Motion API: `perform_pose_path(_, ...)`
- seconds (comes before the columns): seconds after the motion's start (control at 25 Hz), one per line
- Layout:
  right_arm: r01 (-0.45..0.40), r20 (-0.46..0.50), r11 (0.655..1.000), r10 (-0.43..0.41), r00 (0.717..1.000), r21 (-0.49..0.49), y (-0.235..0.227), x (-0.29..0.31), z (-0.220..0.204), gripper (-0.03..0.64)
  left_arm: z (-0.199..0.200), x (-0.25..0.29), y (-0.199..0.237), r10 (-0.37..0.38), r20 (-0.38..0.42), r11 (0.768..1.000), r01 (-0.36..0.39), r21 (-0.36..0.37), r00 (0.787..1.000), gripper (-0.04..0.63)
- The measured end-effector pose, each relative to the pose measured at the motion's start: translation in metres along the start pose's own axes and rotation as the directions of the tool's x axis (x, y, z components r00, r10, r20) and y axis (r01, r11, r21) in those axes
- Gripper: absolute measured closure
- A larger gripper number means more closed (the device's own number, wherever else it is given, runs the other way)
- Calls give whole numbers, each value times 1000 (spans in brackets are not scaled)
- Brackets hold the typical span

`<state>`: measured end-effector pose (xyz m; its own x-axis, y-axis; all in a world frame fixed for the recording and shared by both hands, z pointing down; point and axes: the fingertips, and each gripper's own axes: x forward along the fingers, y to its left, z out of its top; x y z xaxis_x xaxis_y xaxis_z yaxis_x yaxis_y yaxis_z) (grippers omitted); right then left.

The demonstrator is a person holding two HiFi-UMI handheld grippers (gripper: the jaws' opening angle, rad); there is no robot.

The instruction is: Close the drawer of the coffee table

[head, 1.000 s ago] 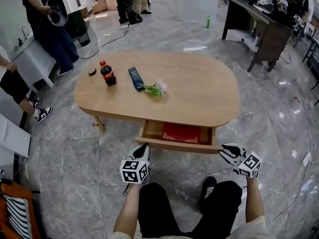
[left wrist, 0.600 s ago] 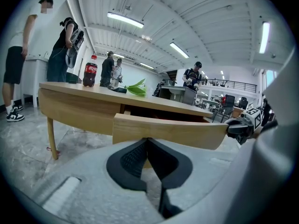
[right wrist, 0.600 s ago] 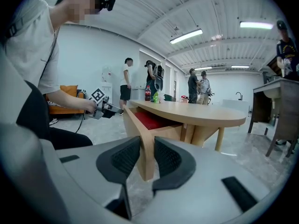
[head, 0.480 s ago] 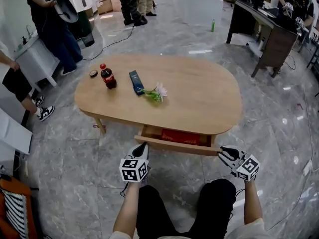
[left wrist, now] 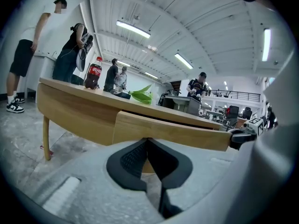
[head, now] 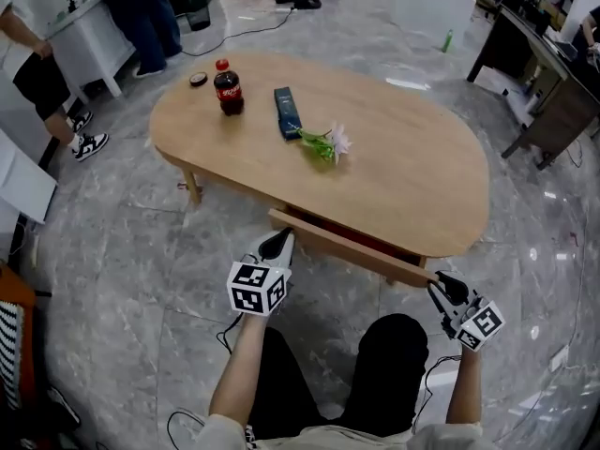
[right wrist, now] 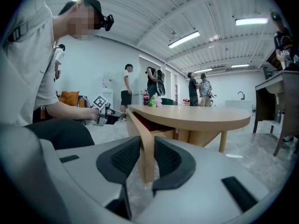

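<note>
The oval wooden coffee table [head: 403,181] has its drawer front [head: 349,249] standing only slightly out from the table's near edge. My left gripper [head: 281,241] is shut, its tips against the left end of the drawer front [left wrist: 173,132]. My right gripper [head: 446,282] is shut on the right end of that panel [right wrist: 142,125], which stands edge-on between its pads [right wrist: 125,157]. A sliver of red lining shows behind the panel in the right gripper view. In the left gripper view, the left gripper's [left wrist: 148,141] pads meet with nothing between them.
On the tabletop stand a cola bottle [head: 228,87], a dark box [head: 287,112], a flower [head: 325,143] and a small round lid [head: 198,80]. People stand by a white cabinet [head: 89,40] at far left. A dark desk [head: 553,92] is at right. My knees are below the drawer.
The drawer has slid in from well open, with its red inside showing, to nearly flush. Both grippers moved toward the table with the drawer front.
</note>
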<state>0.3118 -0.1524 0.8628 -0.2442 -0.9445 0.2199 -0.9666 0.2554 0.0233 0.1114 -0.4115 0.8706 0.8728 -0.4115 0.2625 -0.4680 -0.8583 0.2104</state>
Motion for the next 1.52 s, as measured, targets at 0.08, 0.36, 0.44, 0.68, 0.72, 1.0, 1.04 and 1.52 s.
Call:
perform_pose_path(0.08,-5,-8,1000,5,1000,-12,-5,2,1,514,1,3,0,1,16,1000,-1,-5,1000,585)
perform_pose_path(0.36,19,5,1000,-19,1000,6,-21,8,1,509,3,17,3,22,36,999,-20,-32,999,585)
perform_pose_path(0.44,22,16,1000,-22,1000,8,-23,8,1,509,3,19,4,19,35,999,-17,-36,999,585)
perform_pose_path(0.68,49,50,998,-51,997,41,-35,14,2,503,7,31,6,28,40,999,-26,-30,999,585)
perform_pose_path(0.72,58,50,997,-61,997,48,-37,15,1,501,8,33,7,31,44,999,-30,-32,999,584)
perform_pose_path(1.0,102,50,993,-105,993,56,-48,17,1,495,10,45,7,51,44,998,-48,-51,998,584)
perform_pose_path(1.04,101,52,993,-104,993,54,-49,17,2,495,10,46,7,53,42,998,-51,-49,998,584)
perform_pose_path(1.52,133,54,987,-138,989,89,-61,22,2,491,14,57,8,45,62,997,-41,-63,997,584)
